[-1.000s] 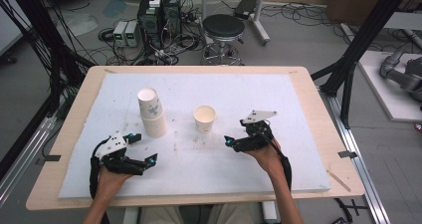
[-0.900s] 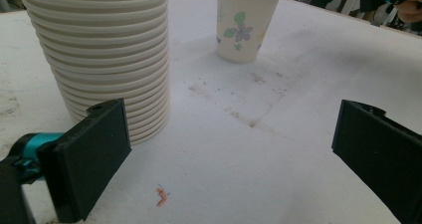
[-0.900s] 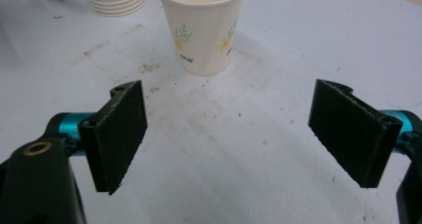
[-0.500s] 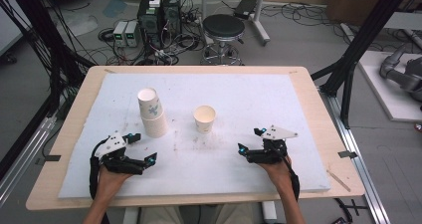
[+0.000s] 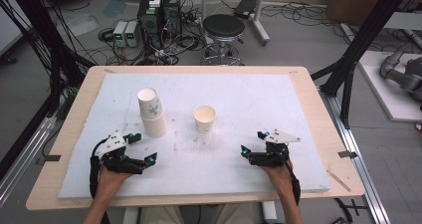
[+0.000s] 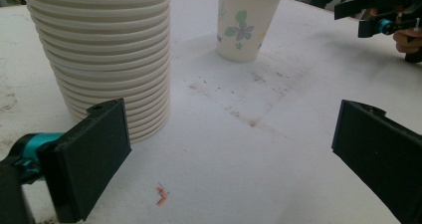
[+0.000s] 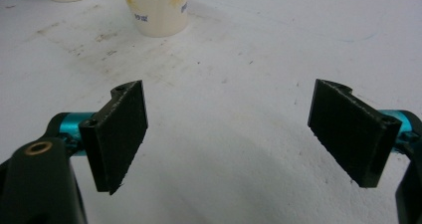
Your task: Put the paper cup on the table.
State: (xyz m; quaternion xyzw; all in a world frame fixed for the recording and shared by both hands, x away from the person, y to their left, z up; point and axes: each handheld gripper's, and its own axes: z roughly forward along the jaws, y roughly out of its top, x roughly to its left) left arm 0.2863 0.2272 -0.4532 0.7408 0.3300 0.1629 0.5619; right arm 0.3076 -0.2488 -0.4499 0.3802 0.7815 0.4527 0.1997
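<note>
A tall stack of paper cups point(image 5: 152, 112) stands left of centre on the white foam sheet point(image 5: 259, 92). A single flower-printed paper cup point(image 5: 204, 118) stands upright to its right. My left gripper point(image 5: 143, 147) rests open on the sheet just in front of the stack, nothing between its jaws. My right gripper point(image 5: 252, 142) is open and holds nothing, to the right of the single cup and nearer the front edge. In the left gripper view the stack point(image 6: 99, 55) is close on the left and the single cup point(image 6: 246, 22) farther off. The right gripper view has the cup point(image 7: 157, 7) at the top.
The sheet covers most of a wooden table point(image 5: 326, 119). A tiny orange scrap point(image 6: 161, 196) lies on the sheet between my left jaws. Off the table's far side stand a stool point(image 5: 224, 30), electronics boxes and cables on the floor.
My right gripper has drawn back from the single cup, toward the front edge and to the right. The left gripper and both cups have stayed put.
</note>
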